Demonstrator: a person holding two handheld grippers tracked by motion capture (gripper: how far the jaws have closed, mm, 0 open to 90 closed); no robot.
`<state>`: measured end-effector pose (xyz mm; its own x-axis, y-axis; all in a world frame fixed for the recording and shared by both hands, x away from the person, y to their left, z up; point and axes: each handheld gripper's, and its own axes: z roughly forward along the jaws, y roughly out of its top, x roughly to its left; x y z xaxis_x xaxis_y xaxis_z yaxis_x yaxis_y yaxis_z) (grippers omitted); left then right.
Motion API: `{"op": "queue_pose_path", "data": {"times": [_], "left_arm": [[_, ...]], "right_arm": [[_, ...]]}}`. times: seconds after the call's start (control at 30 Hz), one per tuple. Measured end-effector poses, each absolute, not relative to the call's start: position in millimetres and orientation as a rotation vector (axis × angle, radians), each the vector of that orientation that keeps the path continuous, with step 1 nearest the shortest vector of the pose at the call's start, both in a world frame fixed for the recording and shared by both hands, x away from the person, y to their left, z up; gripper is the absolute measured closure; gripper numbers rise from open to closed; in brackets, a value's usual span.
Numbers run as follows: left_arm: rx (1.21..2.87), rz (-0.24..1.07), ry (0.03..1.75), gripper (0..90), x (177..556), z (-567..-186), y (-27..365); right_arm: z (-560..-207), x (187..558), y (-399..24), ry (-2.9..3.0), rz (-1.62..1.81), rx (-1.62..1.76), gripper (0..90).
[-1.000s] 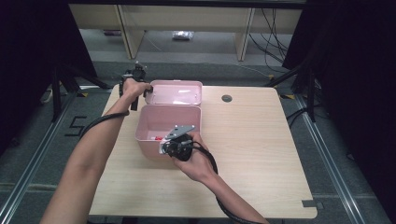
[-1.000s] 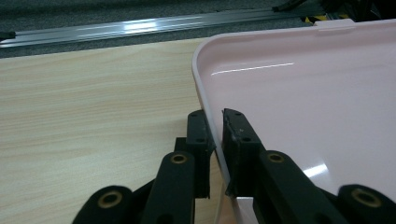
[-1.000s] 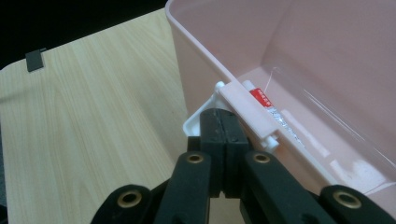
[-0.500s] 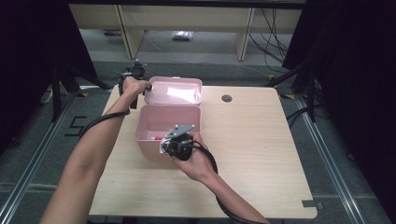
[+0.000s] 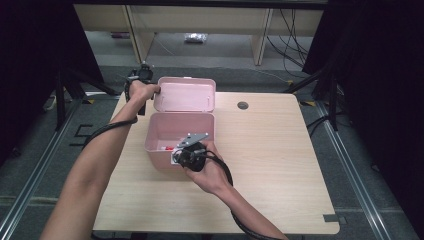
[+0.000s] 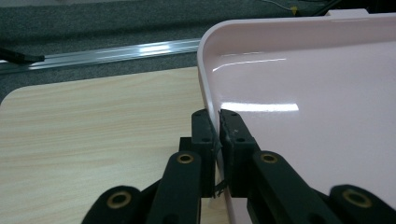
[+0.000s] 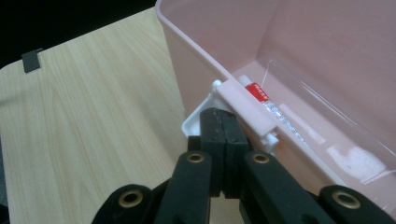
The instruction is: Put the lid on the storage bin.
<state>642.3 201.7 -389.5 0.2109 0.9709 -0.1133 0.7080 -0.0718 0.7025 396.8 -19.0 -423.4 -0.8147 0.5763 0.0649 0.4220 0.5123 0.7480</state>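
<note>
Where the left gripper (image 6: 217, 135) meets the glossy pink plastic lid (image 5: 185, 95), its two black jaws have just been closing and now pinch the lid's thin left edge between their pads, as the left gripper view shows. In the high view that lid stands open, tilted back behind the rounded pink plastic storage box (image 5: 159, 136), which sits on the left half of the pale wood-grain table (image 5: 280, 150).

The right gripper (image 7: 223, 123) has its jaws pressed fully together at the white plastic latch (image 7: 245, 111) on the box's near wall; its tips touch the latch flap, but whether they pinch it cannot be told. Inside the box, just beyond the latch, lies a clear plastic packet with a red label (image 7: 258, 91). A round dark cable hole (image 5: 243, 105) lies in the tabletop to the right of the lid.
</note>
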Motion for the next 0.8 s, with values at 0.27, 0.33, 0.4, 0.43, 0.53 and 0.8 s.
{"op": "queue_pose_path", "data": {"times": [0.27,0.33,0.4,0.43,0.53,0.8], "left_arm": [[1.790,0.512,1.542,86.0,636,-381,205],[1.781,0.521,1.534,86.2,635,-379,206],[1.777,0.522,1.529,86.3,633,-376,206],[1.772,0.521,1.529,86.4,633,-375,206],[1.775,0.525,1.517,86.6,630,-371,207],[1.758,0.529,1.506,87.1,625,-365,209]], "right_arm": [[-424,397,-19,2.563,1.189,0.862,90.0],[-424,398,-19,2.563,1.188,0.857,90.0],[-426,397,-18,2.541,1.222,0.873,90.0],[-425,397,-18,2.544,1.216,0.876,90.0],[-425,398,-18,2.541,1.219,0.875,90.0],[-424,399,-19,2.558,1.198,0.861,90.0]]}}
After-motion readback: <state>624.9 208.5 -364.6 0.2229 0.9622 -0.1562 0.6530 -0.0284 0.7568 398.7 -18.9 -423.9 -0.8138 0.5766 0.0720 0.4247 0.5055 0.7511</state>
